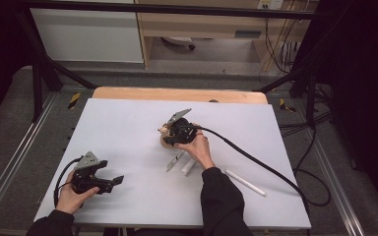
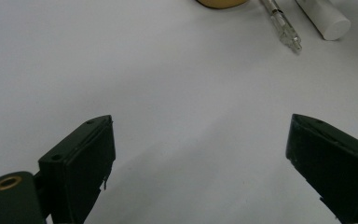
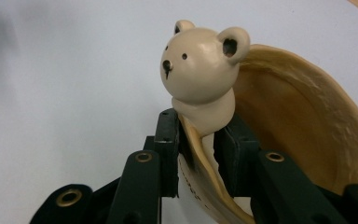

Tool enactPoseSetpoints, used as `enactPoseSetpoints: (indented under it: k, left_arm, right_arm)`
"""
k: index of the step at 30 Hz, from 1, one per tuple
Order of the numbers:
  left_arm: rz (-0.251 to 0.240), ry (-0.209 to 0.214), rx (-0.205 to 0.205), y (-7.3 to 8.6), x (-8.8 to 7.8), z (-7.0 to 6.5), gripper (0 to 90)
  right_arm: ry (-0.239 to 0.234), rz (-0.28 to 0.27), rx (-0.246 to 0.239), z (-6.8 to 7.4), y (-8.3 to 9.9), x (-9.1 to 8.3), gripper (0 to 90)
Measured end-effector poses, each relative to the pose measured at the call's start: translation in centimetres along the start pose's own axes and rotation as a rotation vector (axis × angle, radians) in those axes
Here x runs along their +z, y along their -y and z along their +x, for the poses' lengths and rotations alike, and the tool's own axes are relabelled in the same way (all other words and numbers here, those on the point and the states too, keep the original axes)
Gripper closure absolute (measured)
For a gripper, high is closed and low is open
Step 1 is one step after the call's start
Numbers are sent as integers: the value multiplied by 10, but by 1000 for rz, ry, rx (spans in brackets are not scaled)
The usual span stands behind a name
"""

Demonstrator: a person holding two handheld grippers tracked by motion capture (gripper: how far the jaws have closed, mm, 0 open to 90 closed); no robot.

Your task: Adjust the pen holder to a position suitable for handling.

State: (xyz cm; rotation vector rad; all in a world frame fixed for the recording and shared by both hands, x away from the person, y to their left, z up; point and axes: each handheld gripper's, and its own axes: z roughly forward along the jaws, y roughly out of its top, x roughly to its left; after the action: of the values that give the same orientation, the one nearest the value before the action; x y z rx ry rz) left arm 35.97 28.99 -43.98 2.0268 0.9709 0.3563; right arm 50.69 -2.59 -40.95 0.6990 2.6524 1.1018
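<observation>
Black grippers (image 1: 109, 184), brass screws, grey plates, black cables, dark sleeves (image 1: 221, 196).

On the white bench (image 1: 128, 128) there is one tan ceramic bowl with a cream bear figure on its rim (image 3: 200, 70), at about twelve o'clock. There is one clear glass tube (image 2: 282, 28). Two white cylindrical sticks lie there: one short (image 1: 189, 167), one long (image 1: 245, 182) toward four o'clock.

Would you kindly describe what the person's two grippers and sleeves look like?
Both are black. The left gripper carries a grey three-cornered plate and has flat black pads; a black cable loops from it. The right gripper has brass-ringed holes in its arms and trails a thick black cable. The sleeves are black.
</observation>
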Motion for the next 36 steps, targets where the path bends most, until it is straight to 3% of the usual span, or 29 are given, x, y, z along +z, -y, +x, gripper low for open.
enactPoseSetpoints:
  k: [6,12,14,17,19,20,21,22,31,36]
  left_arm:
    - [0,0,-3,0,0,0,80]
    - [3,-2,-5,0,1,0,80]
    - [4,-2,-4,0,1,0,81]
    - [7,-3,-4,0,1,-1,79]
    - [11,-4,-4,0,1,-1,78]
    - [14,-4,-4,0,2,-1,78]
    - [17,-6,-4,0,2,-1,78]
    - [18,-4,-6,0,2,-2,77]
    - [24,-6,-7,-1,3,-3,70]
    - [27,-3,-12,-1,3,-4,68]
  right_arm:
    - [0,-6,-1,-1,-1,-1,677]
    - [16,-24,-2,0,-5,-12,569]
    - [18,-28,10,2,-8,-23,467]
    - [22,-39,21,4,-10,-31,412]
    - [33,-58,38,8,-9,-43,300]
    - [33,-58,38,8,-9,-43,300]
    - [48,-60,50,11,-7,-51,225]
    - [48,-60,50,11,-7,-51,225]
    - [81,-73,139,19,21,-87,28]
    - [90,-101,184,22,38,-101,20]
